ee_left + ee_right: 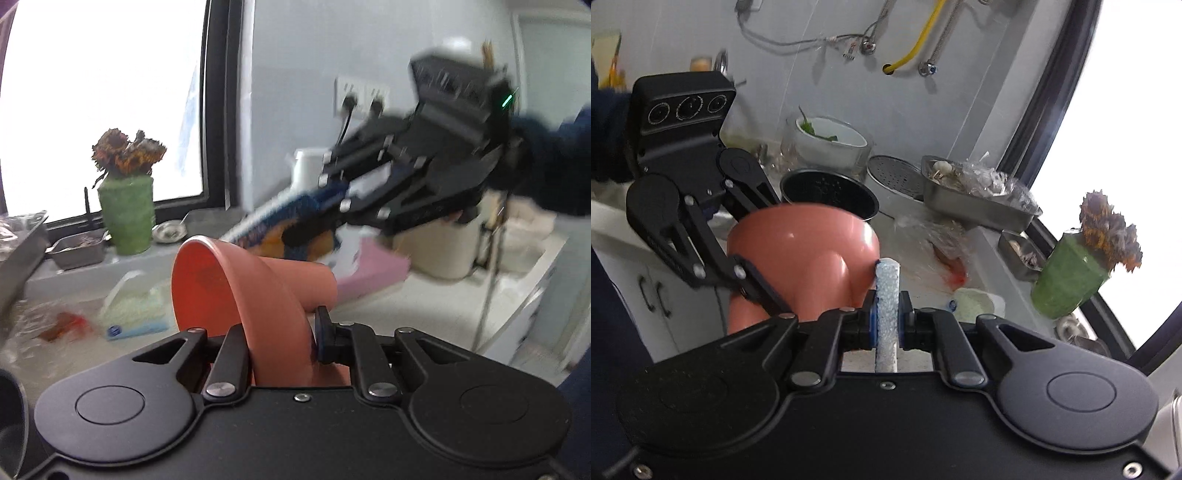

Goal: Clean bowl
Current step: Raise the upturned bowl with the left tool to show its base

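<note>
The left gripper was clamped on the rim of one pink bowl, held tilted above the counter; the right gripper was clamped on one sponge touching the bowl's underside; behind stood one green vase, one black pot and two steel trays.

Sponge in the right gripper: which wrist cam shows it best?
Right wrist view. The sponge stands edge-on, sharp, clamped in the right gripper, beside the pink bowl. The left wrist view shows its blue-and-yellow face above the bowl, but motion-blurred.
</note>
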`<state>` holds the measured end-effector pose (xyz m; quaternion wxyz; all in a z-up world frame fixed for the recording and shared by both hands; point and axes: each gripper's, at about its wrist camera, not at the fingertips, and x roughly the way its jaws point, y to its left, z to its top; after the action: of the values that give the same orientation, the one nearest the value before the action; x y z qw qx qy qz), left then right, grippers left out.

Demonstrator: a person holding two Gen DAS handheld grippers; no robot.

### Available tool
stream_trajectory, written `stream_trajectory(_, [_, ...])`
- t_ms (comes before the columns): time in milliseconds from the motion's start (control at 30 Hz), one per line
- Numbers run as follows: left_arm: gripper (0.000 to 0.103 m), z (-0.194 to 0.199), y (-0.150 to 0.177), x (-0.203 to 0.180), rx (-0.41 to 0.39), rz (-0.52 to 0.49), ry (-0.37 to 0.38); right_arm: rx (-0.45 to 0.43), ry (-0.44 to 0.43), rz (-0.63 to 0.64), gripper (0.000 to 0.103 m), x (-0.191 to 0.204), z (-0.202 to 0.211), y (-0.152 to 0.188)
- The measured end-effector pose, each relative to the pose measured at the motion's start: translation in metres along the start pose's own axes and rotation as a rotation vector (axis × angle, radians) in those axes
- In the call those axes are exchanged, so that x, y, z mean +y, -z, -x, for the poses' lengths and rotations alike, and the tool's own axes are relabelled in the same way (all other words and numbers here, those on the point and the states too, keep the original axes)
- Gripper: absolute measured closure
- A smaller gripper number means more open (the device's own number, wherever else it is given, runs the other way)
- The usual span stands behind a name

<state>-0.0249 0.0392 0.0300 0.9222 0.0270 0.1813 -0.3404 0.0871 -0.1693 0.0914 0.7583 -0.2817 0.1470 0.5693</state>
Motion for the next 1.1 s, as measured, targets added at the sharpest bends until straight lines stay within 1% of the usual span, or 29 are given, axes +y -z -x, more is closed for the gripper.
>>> stream_trajectory(33, [0.088, 0.003, -0.003, 0.004, -0.020, 0.031, 0.028, -0.005, -0.007, -0.025, 0.092, -0.005, 0.001, 0.001])
stream_trajectory(200, [0.089, 0.008, -0.005, 0.014, -0.055, 0.121, 0.093, -0.035, -0.052, -0.166, 0.091, -0.019, 0.006, 0.011])
stream_trajectory(267, [0.090, 0.008, -0.003, 0.021, -0.072, 0.192, 0.136, -0.038, -0.065, -0.200, 0.091, -0.022, 0.009, 0.015])
stream_trajectory(400, [0.090, 0.010, -0.001, 0.033, -0.088, 0.289, 0.204, -0.046, -0.090, -0.276, 0.092, -0.027, 0.016, 0.025])
stream_trajectory(467, [0.090, 0.009, 0.000, 0.040, -0.111, 0.345, 0.236, -0.048, -0.096, -0.302, 0.092, -0.028, 0.019, 0.030])
stream_trajectory(600, [0.090, 0.008, 0.000, 0.051, -0.155, 0.429, 0.265, -0.058, -0.092, -0.356, 0.092, -0.032, 0.022, 0.039])
stream_trajectory(633, [0.090, 0.006, 0.002, 0.054, -0.169, 0.463, 0.273, -0.061, -0.087, -0.370, 0.092, -0.032, 0.022, 0.042])
stream_trajectory(767, [0.090, 0.000, 0.014, 0.066, -0.221, 0.606, 0.284, -0.088, -0.066, -0.474, 0.092, -0.037, 0.021, 0.056])
stream_trajectory(833, [0.090, 0.000, 0.017, 0.070, -0.243, 0.647, 0.293, -0.101, -0.069, -0.524, 0.092, -0.041, 0.020, 0.064])
stream_trajectory(867, [0.091, -0.001, 0.020, 0.071, -0.256, 0.671, 0.300, -0.112, -0.083, -0.573, 0.092, -0.045, 0.019, 0.071])
stream_trajectory(967, [0.091, -0.002, 0.022, 0.075, -0.278, 0.722, 0.323, -0.128, -0.106, -0.649, 0.092, -0.051, 0.018, 0.083])
stream_trajectory(1100, [0.091, -0.005, 0.024, 0.075, -0.298, 0.756, 0.345, -0.157, -0.142, -0.738, 0.092, -0.055, 0.015, 0.098])
